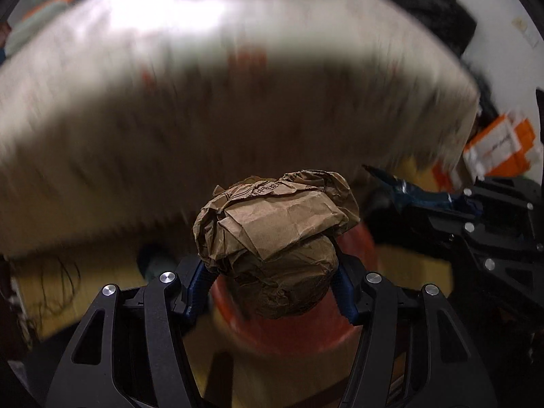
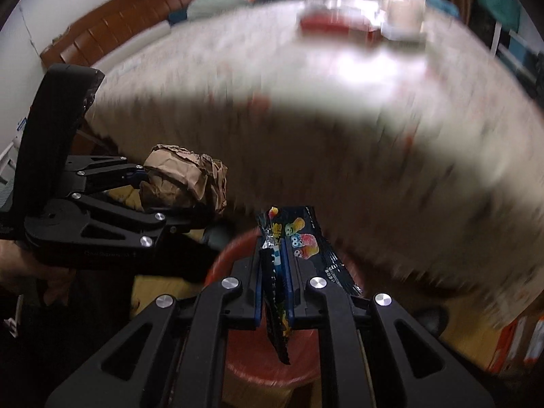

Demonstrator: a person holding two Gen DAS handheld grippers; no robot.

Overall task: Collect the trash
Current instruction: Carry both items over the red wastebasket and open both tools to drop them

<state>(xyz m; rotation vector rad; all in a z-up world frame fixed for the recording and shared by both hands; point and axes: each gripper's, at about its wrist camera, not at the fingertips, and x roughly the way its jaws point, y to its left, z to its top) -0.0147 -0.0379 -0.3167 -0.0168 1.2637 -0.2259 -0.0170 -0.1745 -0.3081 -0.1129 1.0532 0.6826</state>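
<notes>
My left gripper (image 1: 272, 265) is shut on a crumpled brown paper bag (image 1: 275, 234) and holds it above a red bin (image 1: 289, 333). The bag also shows in the right wrist view (image 2: 185, 180), left of centre, with the left gripper (image 2: 142, 187) around it. My right gripper (image 2: 275, 265) is shut on a black candy wrapper (image 2: 299, 241) with bright gummy pictures, above the red bin (image 2: 272, 363). The right gripper (image 1: 401, 190) also shows in the left wrist view at the right, with the dark wrapper (image 1: 425, 193) in it.
A white table (image 1: 170, 119) fills the background, blurred by motion. A red box (image 2: 326, 22) and a pale cup (image 2: 404, 10) stand at its far side. Orange-and-white boxes (image 1: 499, 146) lie on the yellowish floor at the right. A wooden headboard (image 2: 119, 23) is at the far left.
</notes>
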